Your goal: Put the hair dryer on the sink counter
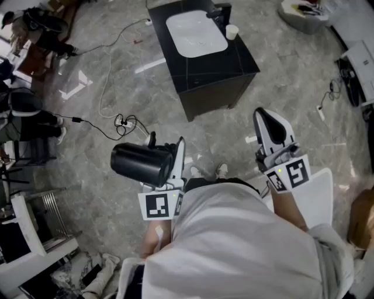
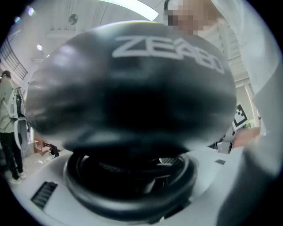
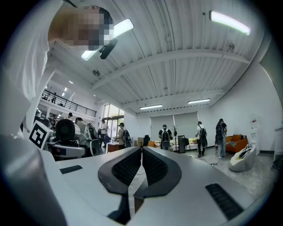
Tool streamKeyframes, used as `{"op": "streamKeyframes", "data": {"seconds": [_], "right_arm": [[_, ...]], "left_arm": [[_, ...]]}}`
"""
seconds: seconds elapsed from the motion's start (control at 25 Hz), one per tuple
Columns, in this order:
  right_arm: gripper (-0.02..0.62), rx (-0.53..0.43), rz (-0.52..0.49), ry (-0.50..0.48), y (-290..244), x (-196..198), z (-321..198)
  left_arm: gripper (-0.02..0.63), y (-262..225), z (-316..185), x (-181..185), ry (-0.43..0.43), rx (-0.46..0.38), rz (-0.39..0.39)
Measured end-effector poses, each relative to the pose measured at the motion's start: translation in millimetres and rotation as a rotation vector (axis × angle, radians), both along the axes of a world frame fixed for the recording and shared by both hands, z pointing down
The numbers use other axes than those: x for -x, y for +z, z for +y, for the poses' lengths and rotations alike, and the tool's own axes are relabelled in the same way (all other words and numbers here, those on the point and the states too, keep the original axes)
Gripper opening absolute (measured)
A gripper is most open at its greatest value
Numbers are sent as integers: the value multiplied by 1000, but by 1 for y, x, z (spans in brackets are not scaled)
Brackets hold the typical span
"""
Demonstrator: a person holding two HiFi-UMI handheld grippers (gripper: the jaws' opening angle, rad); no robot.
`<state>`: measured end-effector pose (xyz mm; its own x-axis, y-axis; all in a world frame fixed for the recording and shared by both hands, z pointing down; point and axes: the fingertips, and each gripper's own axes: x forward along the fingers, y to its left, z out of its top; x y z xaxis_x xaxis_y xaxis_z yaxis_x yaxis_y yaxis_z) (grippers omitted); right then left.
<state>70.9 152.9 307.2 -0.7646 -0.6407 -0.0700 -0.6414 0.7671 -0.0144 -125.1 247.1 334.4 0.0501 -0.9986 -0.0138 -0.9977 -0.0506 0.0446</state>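
Note:
A black hair dryer (image 1: 140, 164) hangs over the grey floor at the left of the head view, with my left gripper (image 1: 168, 156) shut on it. In the left gripper view the hair dryer (image 2: 132, 84) fills almost the whole picture, so the jaws are mostly hidden behind its dark body. My right gripper (image 1: 266, 120) is held out at the right, shut and empty; its pads (image 3: 132, 167) meet in the right gripper view. The black sink counter (image 1: 228, 67) with a white basin (image 1: 196, 33) stands ahead, well beyond both grippers.
A paper cup (image 1: 232, 31) and a black faucet (image 1: 220, 11) stand on the counter by the basin. Cables and a power strip (image 1: 124, 122) lie on the floor between me and the counter. Chairs and people crowd the left edge. A white beanbag (image 1: 304, 14) is at the far right.

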Motion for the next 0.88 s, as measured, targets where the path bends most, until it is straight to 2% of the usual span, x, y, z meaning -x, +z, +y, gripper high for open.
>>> {"op": "streamKeyframes", "data": {"seconds": [0.48,0.72,0.88], "right_arm": [[40,-48,-6,91,-14,-47,-22],[40,-22,-95,79,-17,-54,-22],[40,-23,-87,89,-14,-60,-23]], "left_arm": [[279,-4,14,19,-48,-8,-10],[279,-4,15,14,-38,-4,7],[279,-5,11,6,-26,-10,5]]}}
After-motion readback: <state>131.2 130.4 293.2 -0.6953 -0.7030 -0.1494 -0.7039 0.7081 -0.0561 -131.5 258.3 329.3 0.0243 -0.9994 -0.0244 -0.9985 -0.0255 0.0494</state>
